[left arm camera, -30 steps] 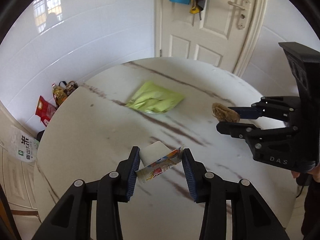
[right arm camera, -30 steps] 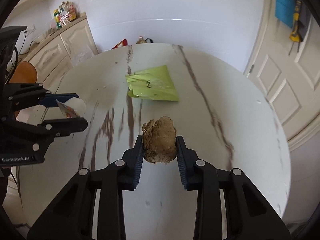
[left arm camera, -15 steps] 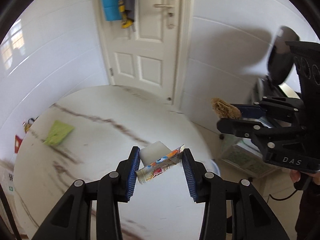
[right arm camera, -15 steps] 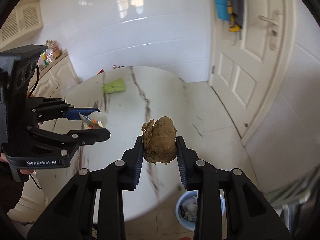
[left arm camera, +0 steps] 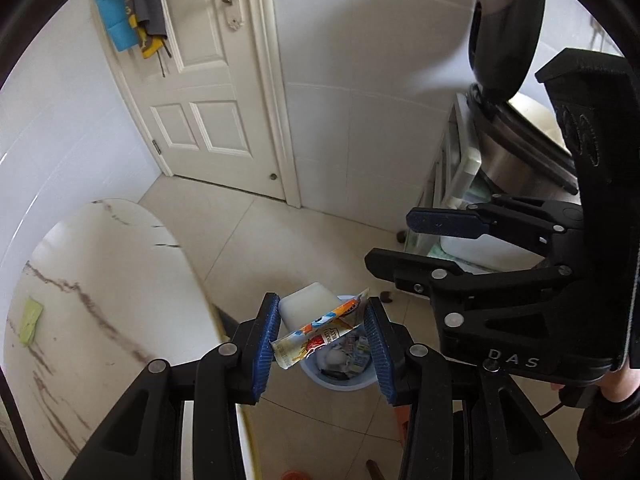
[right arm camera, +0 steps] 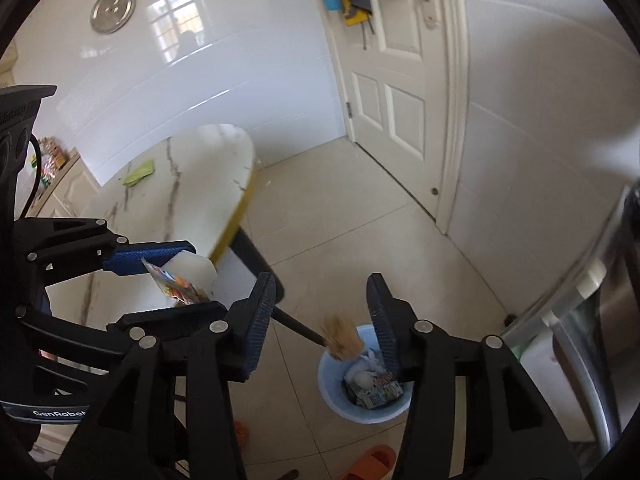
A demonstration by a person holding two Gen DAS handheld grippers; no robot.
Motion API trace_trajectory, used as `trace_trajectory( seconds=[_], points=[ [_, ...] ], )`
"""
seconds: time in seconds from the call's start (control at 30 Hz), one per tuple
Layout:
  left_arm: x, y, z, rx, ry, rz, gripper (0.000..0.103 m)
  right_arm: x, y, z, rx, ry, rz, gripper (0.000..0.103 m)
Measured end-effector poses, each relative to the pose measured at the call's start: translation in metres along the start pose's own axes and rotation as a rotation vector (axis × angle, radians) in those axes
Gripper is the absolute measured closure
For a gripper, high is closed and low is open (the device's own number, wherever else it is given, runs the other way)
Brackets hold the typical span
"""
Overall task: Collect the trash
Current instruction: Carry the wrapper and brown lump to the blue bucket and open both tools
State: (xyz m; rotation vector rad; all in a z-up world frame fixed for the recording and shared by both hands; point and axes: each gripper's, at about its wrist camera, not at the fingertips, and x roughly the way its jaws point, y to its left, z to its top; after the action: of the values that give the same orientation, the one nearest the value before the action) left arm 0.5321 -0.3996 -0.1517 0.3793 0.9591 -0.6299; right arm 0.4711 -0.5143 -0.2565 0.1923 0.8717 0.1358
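right tool: jaws opening, brown lump dropping free above blue bin | left tool: clamps snack wrapper over the bin for release | green packet left on far counter

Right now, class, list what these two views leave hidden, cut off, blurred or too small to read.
- Brown lump: motion-blurred, right wrist view; identity unclear.
- Blue bin: partly hidden by wrapper, left wrist view.
- Wrapper print: too small.
- Green packet: too small, right wrist view.
- Orange slipper: cut off at bottom edge.

Probably a home kitchen: tiled walls, marble table, cooker, door.
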Motion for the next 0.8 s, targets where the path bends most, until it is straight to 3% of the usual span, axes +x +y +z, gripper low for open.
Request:
trace_trajectory(
  seconds=[0.3,0.47,0.53,0.57,0.6,0.8],
  points=[
    [0.078,-0.007,0.031,0.013,0.085,0.023,0.064,-0.007,-0.048,-0.020,0.062,0.009,-0.046,0.041],
    [0.109,-0.019,0.045,0.024,0.096,0.036,0.062,-0.013,-0.059,-0.024,0.070,0.006,-0.048,0.041],
    [0.113,-0.023,0.047,0.031,0.092,0.039,0.054,-0.015,-0.059,-0.024,0.071,0.005,-0.052,0.041],
    [0.114,-0.024,0.048,0.031,0.091,0.046,0.039,-0.016,-0.059,-0.024,0.072,0.004,-0.050,0.040],
    [0.113,-0.024,0.048,0.032,0.084,0.065,0.031,-0.018,-0.059,-0.025,0.072,0.003,-0.047,0.040],
    [0.086,-0.017,0.037,0.016,0.044,0.085,0.022,-0.034,-0.051,-0.024,0.062,-0.013,-0.054,0.040]
  ],
)
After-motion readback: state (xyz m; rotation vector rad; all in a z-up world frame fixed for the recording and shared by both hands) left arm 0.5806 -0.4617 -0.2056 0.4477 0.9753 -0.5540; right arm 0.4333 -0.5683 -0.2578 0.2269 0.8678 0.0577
